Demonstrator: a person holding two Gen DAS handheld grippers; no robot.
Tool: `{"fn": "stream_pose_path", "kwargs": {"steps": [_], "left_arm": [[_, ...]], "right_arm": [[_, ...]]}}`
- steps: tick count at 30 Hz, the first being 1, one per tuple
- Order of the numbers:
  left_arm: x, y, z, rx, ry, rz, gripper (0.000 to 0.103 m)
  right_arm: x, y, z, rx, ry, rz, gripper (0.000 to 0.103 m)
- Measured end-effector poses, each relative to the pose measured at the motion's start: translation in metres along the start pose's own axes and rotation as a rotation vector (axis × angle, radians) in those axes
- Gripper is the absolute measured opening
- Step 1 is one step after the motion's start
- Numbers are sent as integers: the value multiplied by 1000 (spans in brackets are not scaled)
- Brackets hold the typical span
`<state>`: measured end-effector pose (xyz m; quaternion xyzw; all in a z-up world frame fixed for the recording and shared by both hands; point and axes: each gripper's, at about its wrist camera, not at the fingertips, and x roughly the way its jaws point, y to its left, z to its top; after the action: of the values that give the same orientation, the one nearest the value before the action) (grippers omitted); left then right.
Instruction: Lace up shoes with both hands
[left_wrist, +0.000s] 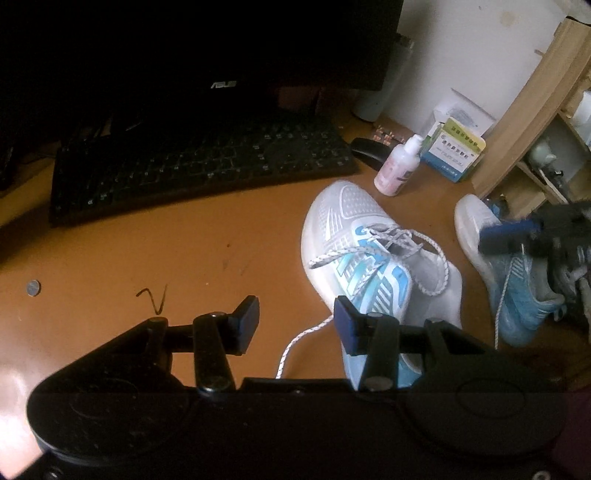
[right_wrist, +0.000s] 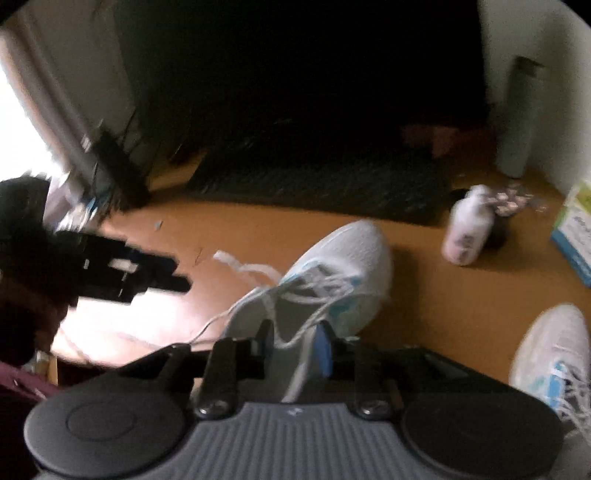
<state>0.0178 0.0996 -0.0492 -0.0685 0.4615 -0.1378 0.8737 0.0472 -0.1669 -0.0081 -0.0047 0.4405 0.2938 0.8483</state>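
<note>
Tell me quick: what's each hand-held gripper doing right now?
Left hand-held gripper: open, holding nothing; a loose lace end lies below the gap.
Right hand-held gripper: partly open over the shoe; lace between the fingers, apparently unpinched.

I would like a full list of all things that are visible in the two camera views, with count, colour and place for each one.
shoe: two, white and light blue, on the desk; the second shoe lies to the right
lace: white with grey flecks, loose over the near shoe
desk: one, orange-brown
keyboard: one, black, behind the shoes
monitor: one, black, at the back
mouse: one, black, right of the keyboard
bottle: one, white and pink, beside the mouse
box: one, blue, white and green, right of the bottle
shelf: one, wooden, far right
coin: one, silver, far left
left gripper: black, open
right gripper: black, open, lace between its fingers
</note>
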Motion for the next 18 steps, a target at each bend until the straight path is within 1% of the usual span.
{"fn": "stream_pose_path", "kwargs": {"steps": [3,4,6,8,11,13,14,18], "left_arm": [[-3,1,-2,-6,4,12,43],[-3,1,-3,-7,6,16,43],[-3,1,-3,-10,10,24,43],[-4,3,-3,-14,14,29,43],[-6,7,-4,-24,17,38,45],[-5,11,-5,-35,23,45,45],[-5,12,-4,-38,26,47,45],[-2,15,-2,-36,30,44,45]], "right_arm": [[6,-26,8,101,-24,-45,35],[11,-34,9,150,-26,-45,42],[26,-56,11,280,-24,-37,42],[39,-71,12,374,-17,-7,42],[58,-97,7,576,-1,54,42],[69,-109,4,680,21,89,41],[75,-112,3,705,34,99,40],[86,-113,2,735,71,116,40]]}}
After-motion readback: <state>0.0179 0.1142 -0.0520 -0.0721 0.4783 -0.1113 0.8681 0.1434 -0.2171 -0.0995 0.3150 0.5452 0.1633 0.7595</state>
